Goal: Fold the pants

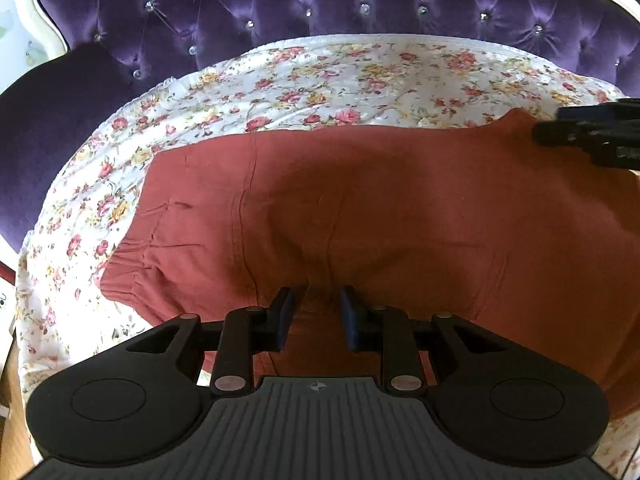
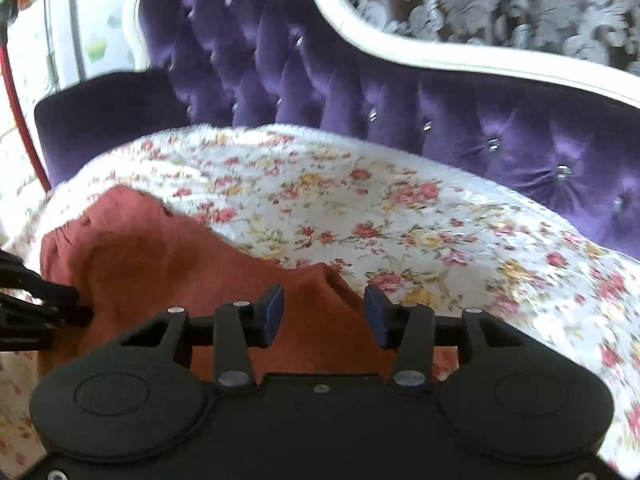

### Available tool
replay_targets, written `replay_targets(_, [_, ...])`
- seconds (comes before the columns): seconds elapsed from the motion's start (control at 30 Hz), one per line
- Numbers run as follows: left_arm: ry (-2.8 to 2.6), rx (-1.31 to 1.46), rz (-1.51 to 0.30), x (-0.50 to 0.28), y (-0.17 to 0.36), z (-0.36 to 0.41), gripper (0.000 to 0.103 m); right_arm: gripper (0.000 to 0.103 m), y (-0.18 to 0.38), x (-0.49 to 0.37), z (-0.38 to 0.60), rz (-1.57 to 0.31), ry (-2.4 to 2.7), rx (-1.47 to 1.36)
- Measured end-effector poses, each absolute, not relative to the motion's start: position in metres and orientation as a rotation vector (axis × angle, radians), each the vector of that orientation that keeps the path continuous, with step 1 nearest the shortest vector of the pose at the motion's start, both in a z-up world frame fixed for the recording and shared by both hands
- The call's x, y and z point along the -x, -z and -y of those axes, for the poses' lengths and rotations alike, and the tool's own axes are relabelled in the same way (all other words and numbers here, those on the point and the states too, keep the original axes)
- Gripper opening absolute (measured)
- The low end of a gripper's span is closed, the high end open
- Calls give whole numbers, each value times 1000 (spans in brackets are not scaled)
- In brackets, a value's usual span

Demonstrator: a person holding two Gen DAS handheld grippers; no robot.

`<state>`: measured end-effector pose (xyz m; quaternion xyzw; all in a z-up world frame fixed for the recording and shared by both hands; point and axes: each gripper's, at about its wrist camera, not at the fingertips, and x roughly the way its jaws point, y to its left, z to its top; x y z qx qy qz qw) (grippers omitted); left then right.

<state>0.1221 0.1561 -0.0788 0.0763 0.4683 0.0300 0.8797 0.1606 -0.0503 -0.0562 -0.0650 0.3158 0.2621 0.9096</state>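
Note:
The rust-red pants (image 1: pixel 360 208) lie spread across a floral sheet, waistband with gathers at the left. My left gripper (image 1: pixel 318 304) stands at the pants' near edge, jaws a little apart with a fold of red cloth between them. My right gripper (image 2: pixel 324 308) is open over the pants' (image 2: pixel 168 264) far right corner, a raised peak of cloth between its blue pads (image 2: pixel 376 312). The right gripper also shows at the right edge of the left wrist view (image 1: pixel 592 136), and the left gripper at the left edge of the right wrist view (image 2: pixel 36 304).
The white floral sheet (image 1: pixel 320 76) covers the seat of a purple tufted sofa (image 1: pixel 280 8) with a white frame. The sofa's back rises just behind the sheet, its armrest (image 1: pixel 52 128) at the left. Patterned wallpaper (image 2: pixel 500 4) is behind.

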Motion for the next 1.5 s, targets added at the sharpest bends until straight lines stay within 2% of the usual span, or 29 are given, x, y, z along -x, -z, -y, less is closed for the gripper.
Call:
replay_targets(0.07, [-62, -142, -981, -124, 80, -158, 26, 54, 64, -160, 47, -677, -581, 165])
replay_targets(0.17, [-58, -117, -986, -125, 79, -162, 26, 48, 71, -158, 44, -766, -692, 167])
replay_targets(0.3, [-61, -127, -983, -124, 79, -160, 26, 47, 72, -162, 41, -746, -670, 167])
replay_targets(0.37, [-62, -132, -981, -124, 79, -160, 26, 50, 72, -172, 42, -762, -658, 114])
replay_targets(0.53, [-55, -122, -970, -122, 79, -162, 26, 50, 70, -188, 55, -792, -649, -29])
replay_targets(0.63, [-55, -131, -964, -120, 78, -161, 26, 37, 69, -194, 58, -801, -636, -70])
replay_targets(0.7, [-57, -136, -960, -120, 78, -160, 26, 8, 73, -198, 59, -823, -620, -89])
replay_targets(0.9, [-54, -177, -948, -118, 77, -158, 28, 4, 68, -206, 74, -751, -529, -186])
replay_targets(1.13, [-32, -164, -951, -119, 77, -164, 29, 4, 80, -218, 63, -791, -465, -128])
replay_targets(1.5, [-56, -163, -952, -115, 65, -173, 29, 3, 87, -216, 56, -747, -398, -109])
